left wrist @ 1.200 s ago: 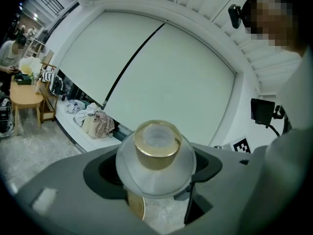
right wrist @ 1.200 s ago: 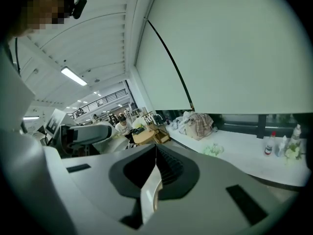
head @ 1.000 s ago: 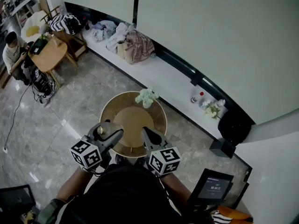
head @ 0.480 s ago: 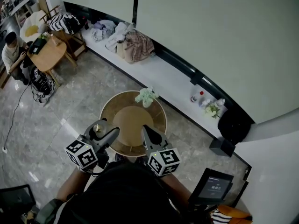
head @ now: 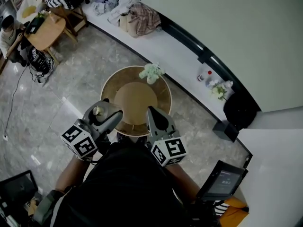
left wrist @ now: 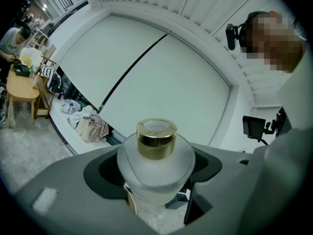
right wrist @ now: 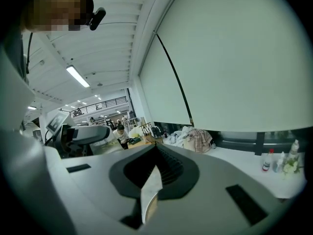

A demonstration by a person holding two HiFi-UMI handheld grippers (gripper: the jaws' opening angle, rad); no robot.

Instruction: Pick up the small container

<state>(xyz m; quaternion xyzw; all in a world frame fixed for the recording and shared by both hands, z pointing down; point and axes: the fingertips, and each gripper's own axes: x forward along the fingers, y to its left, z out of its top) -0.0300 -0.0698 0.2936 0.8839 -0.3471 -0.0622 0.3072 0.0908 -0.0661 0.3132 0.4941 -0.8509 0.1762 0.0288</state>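
Observation:
The small container (left wrist: 155,166) is a frosted white jar with a gold cap (left wrist: 156,138). It sits upright between the jaws of my left gripper (left wrist: 155,175), which is shut on it. In the head view the small container (head: 98,110) shows at the left gripper (head: 105,118), over the near left rim of the round wooden table (head: 110,86). My right gripper (head: 154,116) hovers at the table's near right rim. Its jaws are shut with nothing between them, as the right gripper (right wrist: 154,176) view shows.
A small bunch of pale flowers (head: 150,72) stands at the table's far rim. Behind runs a white ledge (head: 175,60) with piled clothes (head: 135,11) and bottles (head: 204,75). A person sits at a wooden table (head: 45,30) far left. A screen (head: 222,179) stands at the lower right.
The head view has shifted, so the table and floor sit higher in the picture. Both grippers keep their places at the table's near rim. The left still holds the container.

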